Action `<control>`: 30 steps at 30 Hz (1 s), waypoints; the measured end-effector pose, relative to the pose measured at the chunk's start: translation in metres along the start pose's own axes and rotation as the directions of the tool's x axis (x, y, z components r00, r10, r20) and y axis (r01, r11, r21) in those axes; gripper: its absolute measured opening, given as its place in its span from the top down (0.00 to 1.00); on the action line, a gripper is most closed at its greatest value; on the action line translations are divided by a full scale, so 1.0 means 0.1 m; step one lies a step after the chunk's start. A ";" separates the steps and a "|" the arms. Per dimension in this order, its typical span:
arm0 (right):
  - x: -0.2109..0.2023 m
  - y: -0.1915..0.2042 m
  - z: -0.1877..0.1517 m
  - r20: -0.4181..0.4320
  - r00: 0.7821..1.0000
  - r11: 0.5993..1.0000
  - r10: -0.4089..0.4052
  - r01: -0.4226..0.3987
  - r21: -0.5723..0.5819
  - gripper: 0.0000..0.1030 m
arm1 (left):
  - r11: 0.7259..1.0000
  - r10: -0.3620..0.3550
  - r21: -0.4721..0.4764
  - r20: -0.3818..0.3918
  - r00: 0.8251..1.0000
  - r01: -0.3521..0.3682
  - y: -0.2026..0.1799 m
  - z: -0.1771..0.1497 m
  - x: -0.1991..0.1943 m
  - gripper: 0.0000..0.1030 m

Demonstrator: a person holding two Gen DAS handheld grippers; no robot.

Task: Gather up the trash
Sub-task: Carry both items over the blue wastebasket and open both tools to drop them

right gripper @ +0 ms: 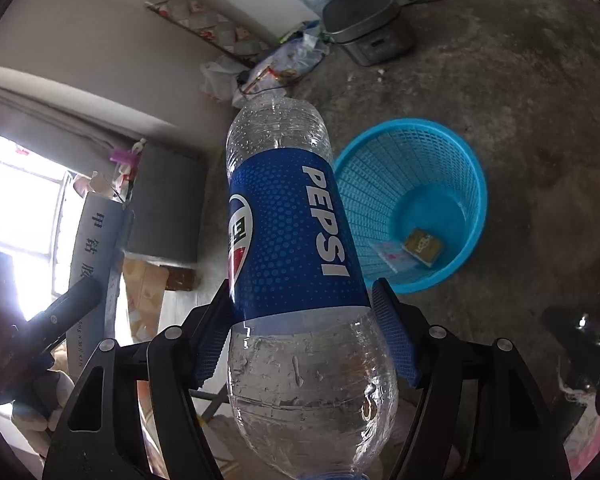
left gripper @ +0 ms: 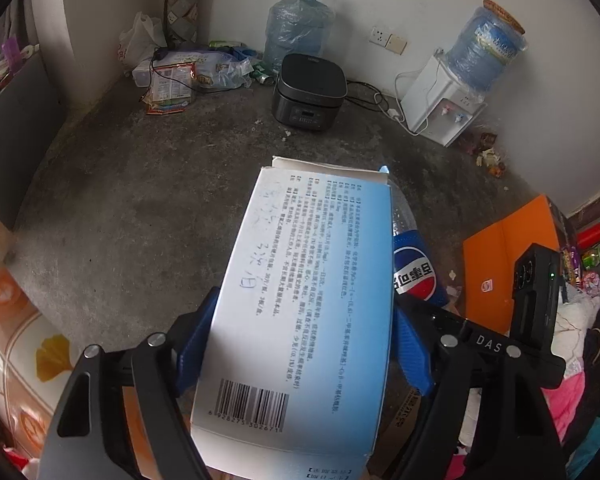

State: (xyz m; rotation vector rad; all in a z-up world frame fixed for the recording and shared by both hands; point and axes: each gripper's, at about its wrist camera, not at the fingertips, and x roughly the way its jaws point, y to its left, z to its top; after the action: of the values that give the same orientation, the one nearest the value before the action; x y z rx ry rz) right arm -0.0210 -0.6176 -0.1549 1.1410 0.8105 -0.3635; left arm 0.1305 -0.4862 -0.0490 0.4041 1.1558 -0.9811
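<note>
Nearest in the left wrist view: left gripper (left gripper: pixel 296 344) clamped on a white-and-blue carton (left gripper: pixel 300 300), blue pads (left gripper: pixel 194 344) pressed against both long sides, barcode end toward the camera, open flap end pointing away over the floor. Just right of the carton, a slice of the Pepsi bottle (left gripper: pixel 414 268) and the black frame of the other gripper, touching or nearly touching the carton's edge; cannot tell which.

Nearest in the right wrist view: right gripper (right gripper: pixel 304 332) closed on the empty clear Pepsi bottle (right gripper: pixel 288 240), pads (right gripper: pixel 396 340) squeezing just below the blue label, base pointing away, cap end at the bottom edge. At left, the grey side of the carton (right gripper: pixel 96 248) held up beside a bright window.

Seen only from the right wrist: a blue basket (right gripper: pixel 466 168) standing upright on the concrete floor (right gripper: pixel 520 100), just beyond and right of the bottle, mouth open, a small yellow box and a pale wrapper at the bottom.

Seen only from the left wrist: a white water dispenser (left gripper: pixel 440 100) with scattered wrappers at its foot, wall sockets, an orange box (left gripper: pixel 500 268) at right.

Farther off in both: a dark cooker (left gripper: pixel 310 92) by the wall, a big water jug (left gripper: pixel 298 24), a pile of bags and packets in the corner. Wide bare floor between grippers and the wall; clutter only along the edges.
</note>
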 end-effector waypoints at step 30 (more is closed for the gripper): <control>-0.83 1.34 -0.50 0.411 0.893 0.831 0.180 0.086 -0.550 0.18 | 0.990 0.008 -0.136 0.359 0.933 0.044 0.15 -0.59 -1.23 0.19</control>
State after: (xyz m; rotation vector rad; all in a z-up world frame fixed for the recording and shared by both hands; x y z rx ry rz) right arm -0.0106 -0.5298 -0.0148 0.4882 0.4238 -0.3019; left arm 0.1005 -0.3824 0.0351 0.0913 0.8897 -0.9359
